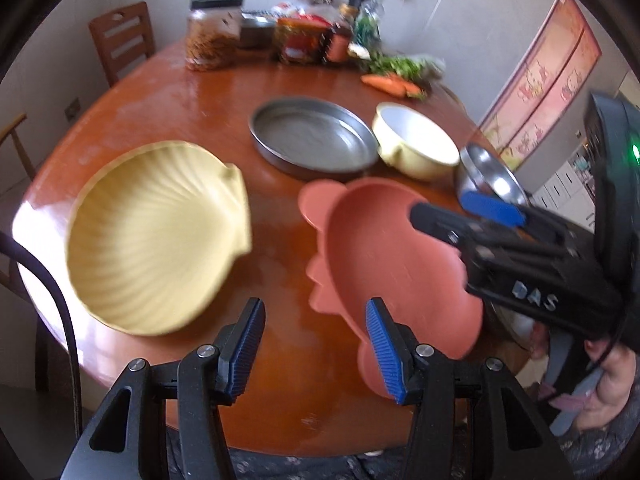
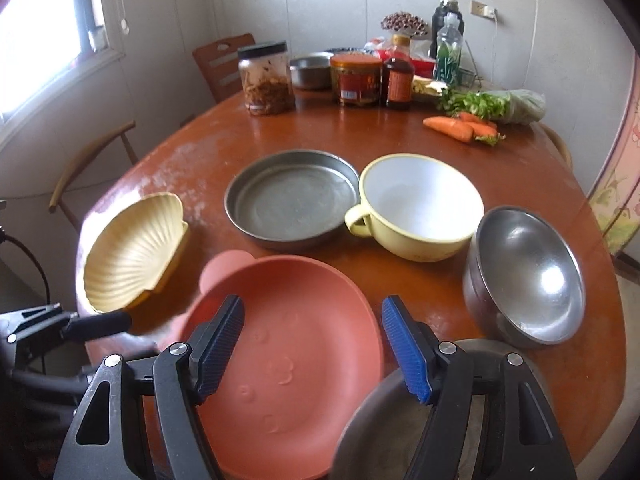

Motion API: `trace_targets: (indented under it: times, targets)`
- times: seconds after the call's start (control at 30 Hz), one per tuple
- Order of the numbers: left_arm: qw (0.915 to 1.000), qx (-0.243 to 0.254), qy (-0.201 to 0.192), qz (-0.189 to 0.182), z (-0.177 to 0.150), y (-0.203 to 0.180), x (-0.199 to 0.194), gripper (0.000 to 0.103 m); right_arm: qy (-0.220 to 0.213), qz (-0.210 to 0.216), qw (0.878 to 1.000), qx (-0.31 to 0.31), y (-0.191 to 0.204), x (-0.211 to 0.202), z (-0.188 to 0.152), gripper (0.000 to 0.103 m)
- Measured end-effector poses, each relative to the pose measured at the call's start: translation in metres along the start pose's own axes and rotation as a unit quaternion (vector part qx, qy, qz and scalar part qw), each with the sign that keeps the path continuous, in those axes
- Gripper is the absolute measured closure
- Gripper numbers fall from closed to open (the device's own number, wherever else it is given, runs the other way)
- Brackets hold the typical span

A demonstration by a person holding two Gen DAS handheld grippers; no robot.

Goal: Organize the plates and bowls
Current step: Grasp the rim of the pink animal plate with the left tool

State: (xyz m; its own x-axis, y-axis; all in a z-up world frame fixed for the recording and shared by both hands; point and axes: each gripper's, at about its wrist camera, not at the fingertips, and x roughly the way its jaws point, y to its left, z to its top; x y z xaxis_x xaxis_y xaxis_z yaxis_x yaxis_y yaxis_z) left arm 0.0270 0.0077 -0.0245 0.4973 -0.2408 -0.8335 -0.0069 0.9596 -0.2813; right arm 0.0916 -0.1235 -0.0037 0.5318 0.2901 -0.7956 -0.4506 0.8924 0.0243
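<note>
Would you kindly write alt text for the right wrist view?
The open right gripper hovers over a terracotta plate on a round wooden table. Beyond lie a shell-shaped dish, metal pan, yellow cup and steel bowl.

White raised letters reading "DAS" stand on the black body of the right claw (image 1: 490,214), seen from the left wrist view. The red-labelled jar (image 2: 356,80) and the dark bottle (image 2: 398,80) at the far side of the surface (image 2: 200,152) carry printed labels, but the print is too small and blurred to read. The pink wall poster (image 1: 540,76) shows drawings whose writing cannot be made out.
</note>
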Motion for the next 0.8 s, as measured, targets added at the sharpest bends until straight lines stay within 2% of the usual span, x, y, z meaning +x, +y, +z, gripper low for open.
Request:
trace_targets:
  times: [0.23, 0.4, 0.47, 0.53, 0.67, 0.8]
  targets:
    - [0.9984, -0.014, 0.045, -0.032, -0.006, -0.013, 0.022, 0.051, 0.033, -0.006, 0.999, -0.029, -0.006, 0.020, 0.003, 0.030]
    - [0.9988, -0.005, 0.040, -0.029, -0.002, -0.021, 0.027, 0.054, 0.061, -0.004, 0.997, -0.046, -0.004, 0.037, 0.009, 0.030]
    - [0.9989, -0.002, 0.039, -0.025, 0.000, -0.021, 0.029, 0.066, 0.079, 0.003, 0.996, -0.047, -0.004, 0.044, 0.010, 0.030]
    - [0.9992, 0.002, 0.037, -0.015, 0.002, -0.021, 0.030, 0.071, 0.090, 0.026, 0.995, -0.042, -0.004, 0.048, 0.008, 0.030]
    - [0.9993, -0.006, 0.033, -0.017, 0.007, -0.015, 0.030, 0.075, 0.086, 0.023, 0.995, -0.038, -0.002, 0.047, 0.006, 0.030]
    - [0.9996, -0.015, 0.018, -0.016, 0.012, -0.005, 0.019, 0.075, 0.071, 0.050, 0.996, -0.014, -0.004, 0.037, 0.011, 0.030]
